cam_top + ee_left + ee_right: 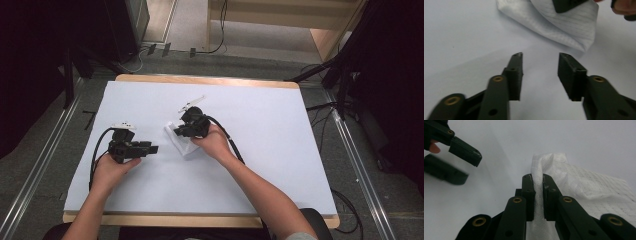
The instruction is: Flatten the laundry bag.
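The step in hand looks like picking up a white cloth (pixel 182 142) to fold or spread it on the white table cover (pixel 260 165). The right gripper (pixel 537 178) has its two jaws drawn together on a pinched ridge of the cloth; in the right gripper view the fabric stands up between the pads and runs back down the gap toward the jaw roots, while the rest of the cloth spreads out to the right of the jaws and lies on the table. The grip looks firm, with the fold rising a little past the tips

The left gripper (pixel 540 56) has its jaws apart with nothing between them. In the left gripper view a corner of the cloth (pixel 574 32) lies just ahead of the tips and slightly toward the right-hand jaw, near but not touching

The next move, as I judge it, calls for the left gripper to go forward until that loose corner sits between its pads, then close on a single layer. The risk is pushing the corner along the table rather than catching it, so the lower jaw should slide under the edge while the right gripper keeps the cloth from shifting
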Available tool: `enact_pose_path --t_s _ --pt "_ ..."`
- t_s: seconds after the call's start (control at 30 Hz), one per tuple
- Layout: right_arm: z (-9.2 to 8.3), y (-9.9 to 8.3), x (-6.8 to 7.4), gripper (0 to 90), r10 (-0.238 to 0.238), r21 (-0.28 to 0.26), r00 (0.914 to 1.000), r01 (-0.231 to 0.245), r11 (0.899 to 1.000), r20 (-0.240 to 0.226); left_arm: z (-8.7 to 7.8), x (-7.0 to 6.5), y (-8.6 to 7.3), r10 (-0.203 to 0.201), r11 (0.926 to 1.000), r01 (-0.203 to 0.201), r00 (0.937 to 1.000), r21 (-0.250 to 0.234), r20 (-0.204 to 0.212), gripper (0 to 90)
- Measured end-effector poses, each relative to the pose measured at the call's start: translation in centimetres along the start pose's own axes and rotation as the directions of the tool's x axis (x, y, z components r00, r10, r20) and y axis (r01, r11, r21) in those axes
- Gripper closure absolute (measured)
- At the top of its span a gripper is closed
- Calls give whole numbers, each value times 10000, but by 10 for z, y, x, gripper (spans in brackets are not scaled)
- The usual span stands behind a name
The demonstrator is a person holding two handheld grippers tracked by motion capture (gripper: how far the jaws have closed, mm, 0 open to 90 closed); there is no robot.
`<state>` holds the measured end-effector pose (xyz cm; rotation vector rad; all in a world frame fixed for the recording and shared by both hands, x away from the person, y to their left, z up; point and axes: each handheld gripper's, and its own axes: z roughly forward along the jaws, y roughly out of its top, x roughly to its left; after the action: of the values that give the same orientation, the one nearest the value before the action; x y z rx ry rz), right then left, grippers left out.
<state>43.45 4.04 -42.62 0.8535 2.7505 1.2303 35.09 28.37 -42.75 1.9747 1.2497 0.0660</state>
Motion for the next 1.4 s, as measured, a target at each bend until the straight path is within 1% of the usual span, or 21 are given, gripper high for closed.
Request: enact_pose_path --t_s 0.07,0.1,0.13,0.23,0.3,0.33,0.4,0.43,0.53,0.57,0.63,0.7,0.73,0.77,0.87,0.9,1.0,1.1,1.13,1.23,1.4 --pt "-3 -3 0 839 75 -9 9999 -75 10000 -86 2 -1 7 -32 9999 32 10000 -97 -4 783" --pt "-5 -5 -1 839 61 -52 9999 -62 10000 -141 4 -1 10 -10 10000 11 9999 -92 102 828" --pt "-6 -6 -1 838 85 -84 9998 -87 9999 -203 4 -1 10 -10 10000 11 9999 -92 102 851" --pt "-8 -10 0 838 109 -203 9996 -114 9997 -251 15 -1 22 -53 10000 54 9998 -36 208 896" --pt "-9 -13 1 836 79 -154 9995 -84 9998 -310 22 -1 28 87 9999 -88 9999 93 119 900" --pt "-9 -16 3 836 62 -116 9995 -65 9999 -313 32 0 33 112 9998 -114 9998 178 149 900" --pt "-9 -19 4 836 8 -208 9995 -14 9998 -314 36 1 34 34 9999 -37 9998 150 205 900" --pt "-10 -20 5 836 51 -189 9995 -57 9998 -308 46 4 33 -150 9996 140 9991 242 396 900" --pt "-11 -23 5 835 28 -218 9995 -35 9998 -329 53 4 31 -88 9997 79 9992 240 382 900" --pt "-13 -26 5 835 148 -284 9991 -159 9995 -386 56 5 30 -171 9998 166 9988 132 460 900" --pt "-15 -28 5 835 189 -294 9990 -201 9994 -411 60 5 30 -143 9998 135 9986 142 509 900" --pt "-19 -29 5 834 203 -368 9991 -217 9991 -376 67 4 29 140 9985 -155 9995 531 297 900" --pt "-22 -30 5 834 232 -418 9991 -246 9988 -356 67 4 29 140 9985 -155 9995 531 297 900" --pt "-24 -31 5 834 224 -487 9991 -241 9985 -370 70 4 28 178 9975 -195 9995 686 242 900" --pt "-30 -33 5 835 266 -521 9991 -283 9982 -321 72 4 27 191 9977 -205 9996 644 217 900" --pt "-36 -37 5 835 271 -564 9993 -285 9980 -253 72 4 27 215 9976 -227 9996 648 195 900" --pt "-44 -42 4 834 311 -673 9993 -324 9972 -193 71 2 27 461 9969 -465 9989 628 83 900" --pt "-50 -46 4 834 382 -719 9991 -394 9966 -175 71 1 25 451 9974 -452 9990 557 35 900" --pt "-57 -52 3 835 450 -766 9989 -460 9960 -152 71 2 26 424 9973 -427 9991 593 56 900" --pt "-64 -58 3 835 609 -793 9981 -617 9949 -116 71 3 25 382 9975 -390 9992 590 134 900" --pt "-74 -67 5 834 641 -855 9979 -640 9943 -12 71 4 25 336 9976 -346 9993 608 169 900"
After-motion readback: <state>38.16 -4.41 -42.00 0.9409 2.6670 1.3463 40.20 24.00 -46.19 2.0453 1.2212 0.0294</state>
